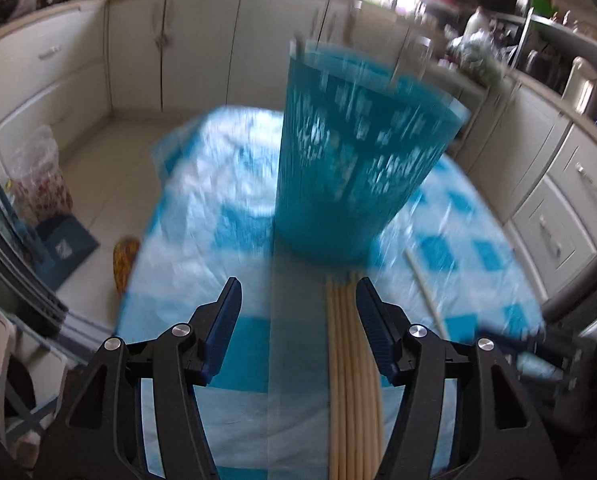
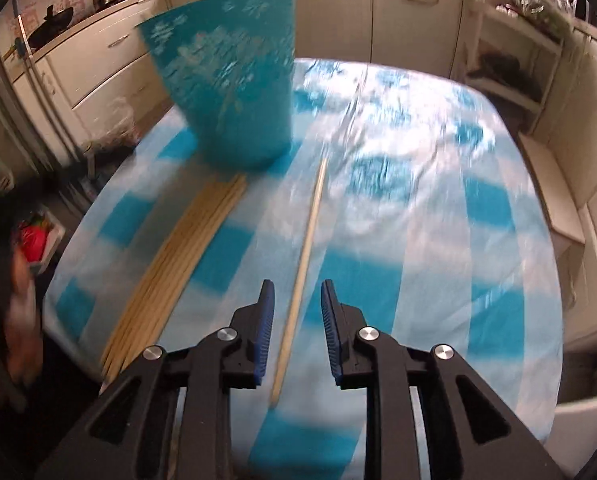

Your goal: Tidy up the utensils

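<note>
Chopstick bundle (image 2: 178, 256) before basket (image 2: 234, 88); single chopstick (image 2: 304, 248) right.

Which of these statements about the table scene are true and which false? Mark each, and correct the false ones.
1. A blue perforated basket stands on the checked tablecloth. True.
2. The single chopstick lies inside the basket. False: it lies on the cloth, apart from the bundle of chopsticks.
3. The right gripper clamps the single chopstick. False: its jaws stand open either side of it.
4. The left gripper is open, the bundle beside one finger. True.
</note>
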Demonstrator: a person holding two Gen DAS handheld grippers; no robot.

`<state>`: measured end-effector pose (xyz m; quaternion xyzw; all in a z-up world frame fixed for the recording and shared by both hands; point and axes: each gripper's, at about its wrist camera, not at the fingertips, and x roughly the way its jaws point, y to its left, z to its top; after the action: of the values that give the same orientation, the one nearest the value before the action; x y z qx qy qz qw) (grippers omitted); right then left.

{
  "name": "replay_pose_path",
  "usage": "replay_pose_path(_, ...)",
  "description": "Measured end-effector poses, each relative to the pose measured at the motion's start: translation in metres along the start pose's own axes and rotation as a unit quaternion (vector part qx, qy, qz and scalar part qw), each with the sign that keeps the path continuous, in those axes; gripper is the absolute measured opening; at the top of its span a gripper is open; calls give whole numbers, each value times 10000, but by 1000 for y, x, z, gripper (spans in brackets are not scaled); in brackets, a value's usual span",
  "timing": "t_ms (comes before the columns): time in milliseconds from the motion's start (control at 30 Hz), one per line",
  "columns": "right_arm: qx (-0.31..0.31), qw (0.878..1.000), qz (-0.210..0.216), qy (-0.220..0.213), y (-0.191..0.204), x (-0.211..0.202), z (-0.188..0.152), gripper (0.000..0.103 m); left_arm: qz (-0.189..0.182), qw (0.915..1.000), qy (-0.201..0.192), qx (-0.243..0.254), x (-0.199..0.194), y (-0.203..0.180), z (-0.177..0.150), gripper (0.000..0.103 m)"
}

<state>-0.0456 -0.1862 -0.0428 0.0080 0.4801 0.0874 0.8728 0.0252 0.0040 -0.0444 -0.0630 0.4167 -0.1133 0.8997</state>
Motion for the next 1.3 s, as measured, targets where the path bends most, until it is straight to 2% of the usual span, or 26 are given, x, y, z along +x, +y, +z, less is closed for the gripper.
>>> replay_pose_path(167,-104,9998,-161,80,-2,39,26,21,154,9992,265,267,23,-10,-1,57)
replay_pose_path(200,-129,9996,-183,152,-2,44,26,15,181,9989,299,300,26,-10,-1,57)
replay_pose_path(333,-283,9993,-193,162,-2,38,18,6,206,9979,437,429,36,-12,-2,55)
replay_pose_path(533,-360,9987,-18,372,9,19,-9,6,226,9957,716,550,49,-13,-7,42)
replay_pose_path(600,-361,9986,29,397,8,16,-14,6,259,9955,684,611,49,-14,-8,42)
replay_pose_path(700,-390,9986,0,369,8,19,-12,15,272,9950,712,647,50,-16,-7,42)
replay_pose_path(800,-432,9985,-44,329,10,22,-8,15,269,9946,713,710,50,-19,-6,38)
replay_pose_path(933,-481,9983,-14,339,10,20,-12,10,198,9932,813,808,54,-22,-5,11)
replay_pose_path(1233,-515,9982,18,298,9,20,-14,10,236,9921,816,924,54,-25,-5,10)
replay_pose_path(1300,-532,9982,19,276,10,19,-13,10,212,9920,829,929,54,-25,-5,6)
